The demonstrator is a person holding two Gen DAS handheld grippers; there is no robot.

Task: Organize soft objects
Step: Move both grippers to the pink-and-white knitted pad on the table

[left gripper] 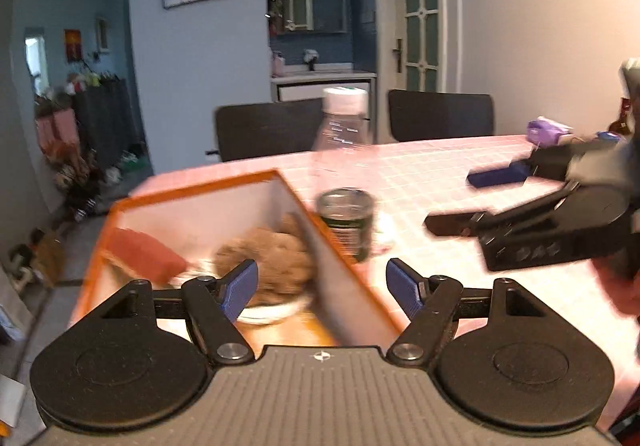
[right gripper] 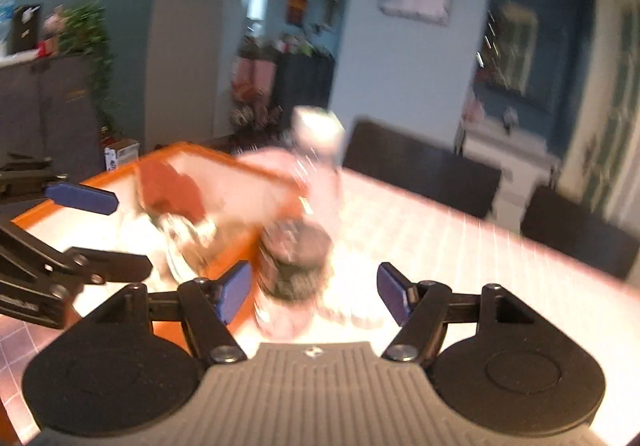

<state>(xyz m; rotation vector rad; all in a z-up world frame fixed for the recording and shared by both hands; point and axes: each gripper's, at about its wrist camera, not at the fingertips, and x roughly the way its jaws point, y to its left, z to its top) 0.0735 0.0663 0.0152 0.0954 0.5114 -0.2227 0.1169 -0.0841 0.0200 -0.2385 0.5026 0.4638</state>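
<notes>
The left hand-held gripper (left gripper: pixel 321 288) hangs with its blue pads apart and nothing between them, right over the near corner of the orange-rimmed box (left gripper: pixel 192 186). The right hand-held gripper (right gripper: pixel 314 292) is likewise spread and empty, aimed at the table (left gripper: pixel 460 174) just beside the box's right wall. The soft things already lie inside the box: a brown plush lump (left gripper: pixel 268 262), just ahead and slightly left of the left pads, and a red cloth-like piece (left gripper: pixel 142 252) further left against the wall. Both are smeared by blur, so their long axes cannot be told. The left hand is clearly the nearer to them; the right would have to cross the box's wall. A clear bottle (left gripper: pixel 344 126) and a dark-labelled jar (left gripper: pixel 348 222) stand upright just outside that wall, close to the right pads and easy to knock. Beyond them the pink tabletop lies mostly open towards the two chairs (left gripper: pixel 440 114).
</notes>
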